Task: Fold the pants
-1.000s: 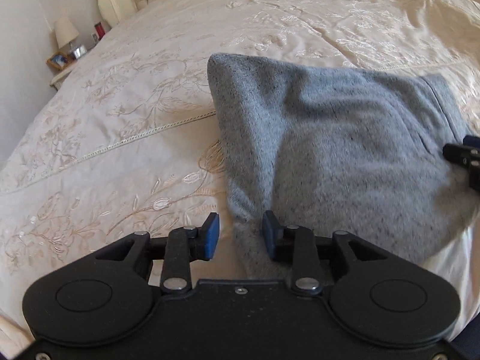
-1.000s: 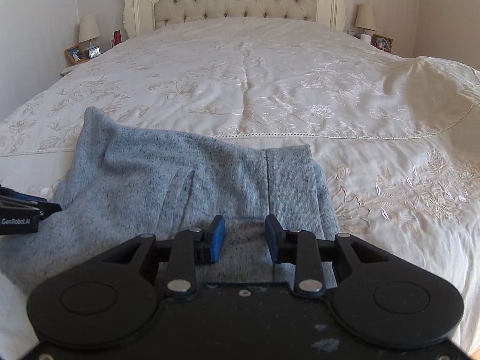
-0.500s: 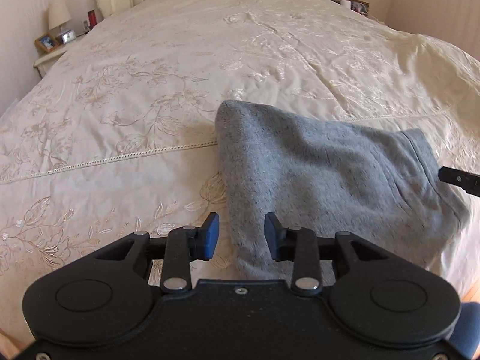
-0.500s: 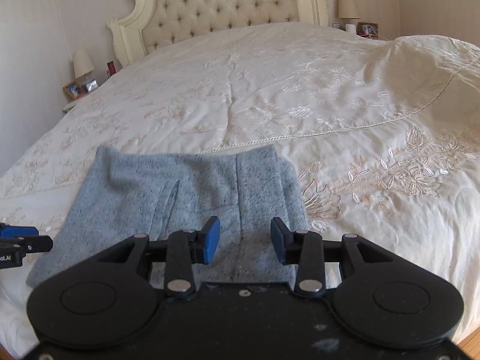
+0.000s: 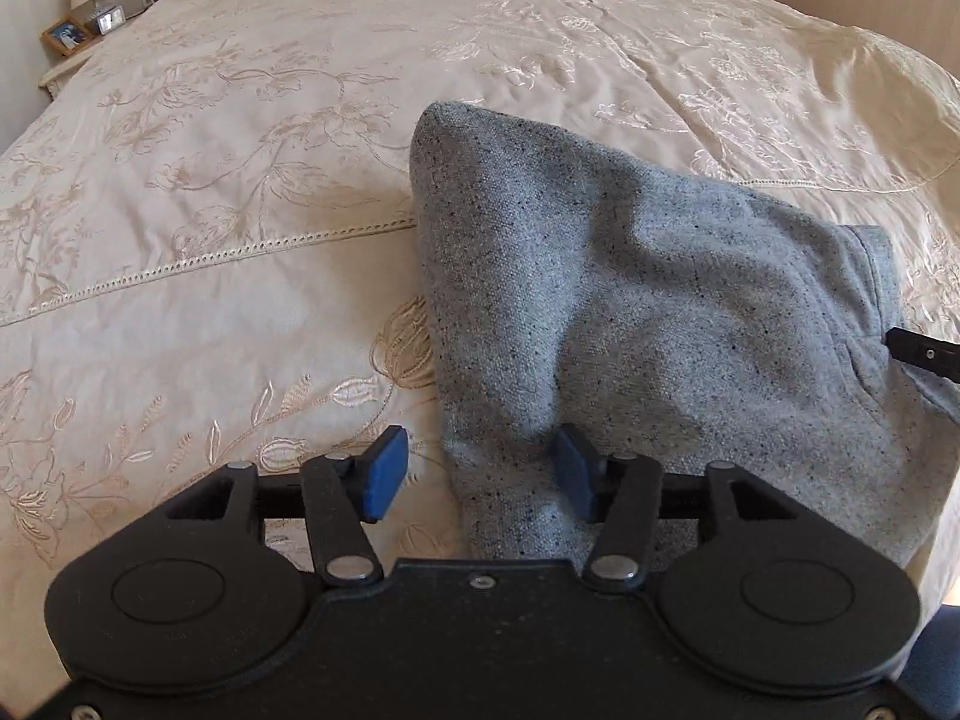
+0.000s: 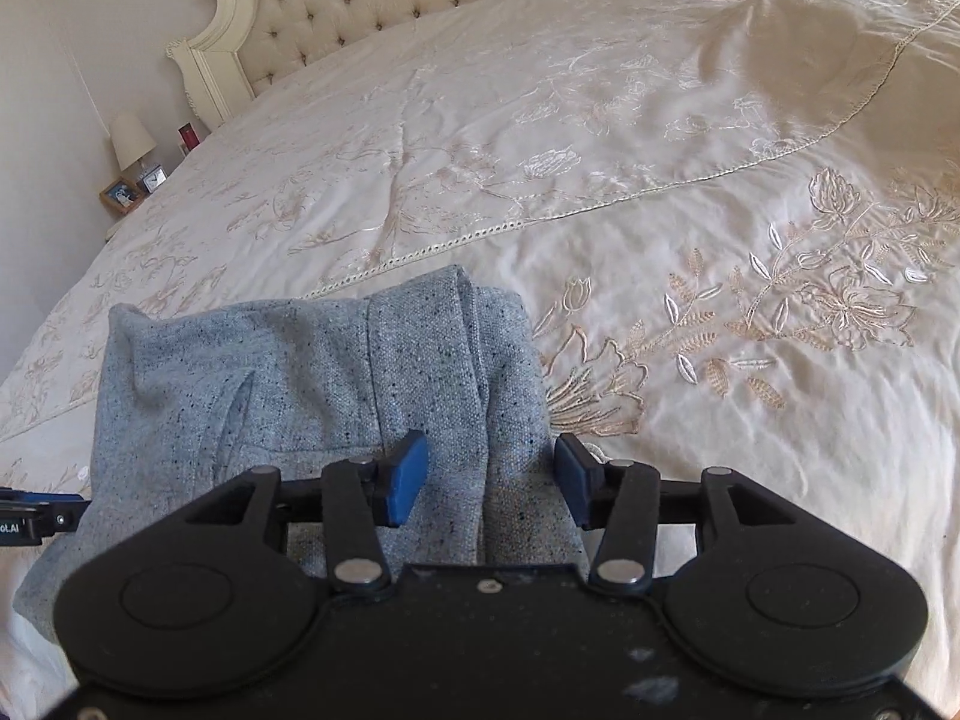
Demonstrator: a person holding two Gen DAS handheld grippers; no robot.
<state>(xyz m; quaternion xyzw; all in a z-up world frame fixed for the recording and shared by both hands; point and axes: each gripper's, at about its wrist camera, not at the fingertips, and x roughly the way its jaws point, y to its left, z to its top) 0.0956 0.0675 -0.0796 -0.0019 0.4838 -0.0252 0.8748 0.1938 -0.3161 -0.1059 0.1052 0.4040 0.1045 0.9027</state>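
Both grippers sit at the near edge of the grey speckled pants (image 5: 648, 312), which lie folded in a bunched heap on the bed (image 5: 228, 312). The left gripper (image 5: 480, 474) has its blue fingers (image 5: 381, 474) spread wide, with a narrow end of the pants running between them, not pinched. The right gripper (image 6: 489, 477) is spread wide too, straddling the seamed end of the pants (image 6: 312, 384). Beyond the pants, the cream embroidered bedspread runs up to the tufted headboard (image 6: 384, 6), with a lamp (image 6: 131, 141) and a picture frame (image 6: 122, 195) beside it.
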